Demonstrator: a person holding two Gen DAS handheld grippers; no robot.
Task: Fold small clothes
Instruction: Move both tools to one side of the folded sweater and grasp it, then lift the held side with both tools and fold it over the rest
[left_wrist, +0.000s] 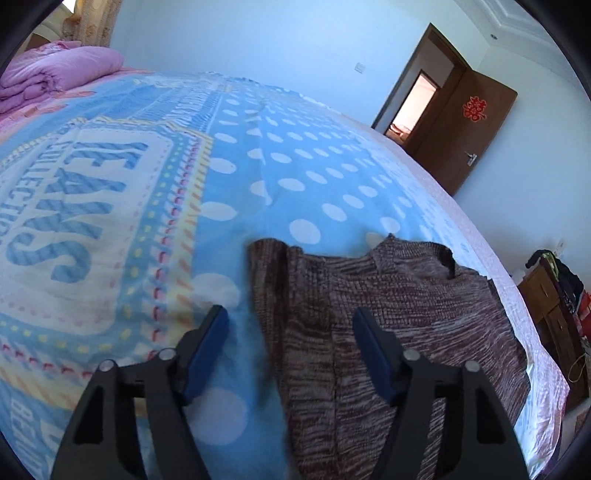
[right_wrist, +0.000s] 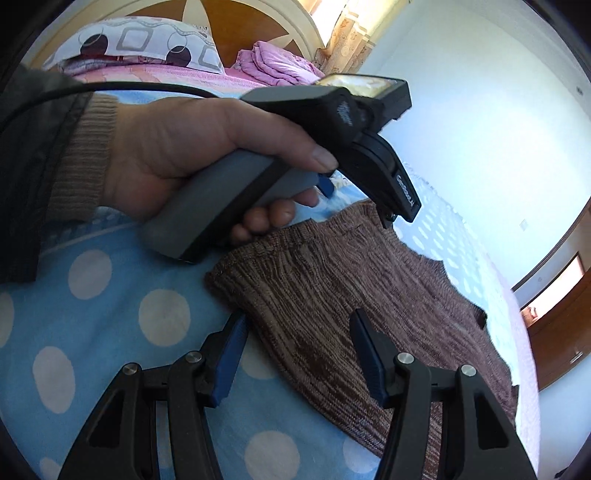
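The brown knitted garment (left_wrist: 388, 317) is lying flat on the blue polka-dot bedsheet (left_wrist: 295, 155), and both the left gripper (left_wrist: 291, 328) and the right gripper (right_wrist: 299, 332) are hovering over its edge with jaws standing partly open, holding nothing. If either one is closing too shallowly, it is risking pinching only the loose top layer, or snagging the sheet beneath, so the fold is dragging crooked. The near end of the knit is running out of view under the fingers, and whether it is a vest or a sweater is staying hard to tell.
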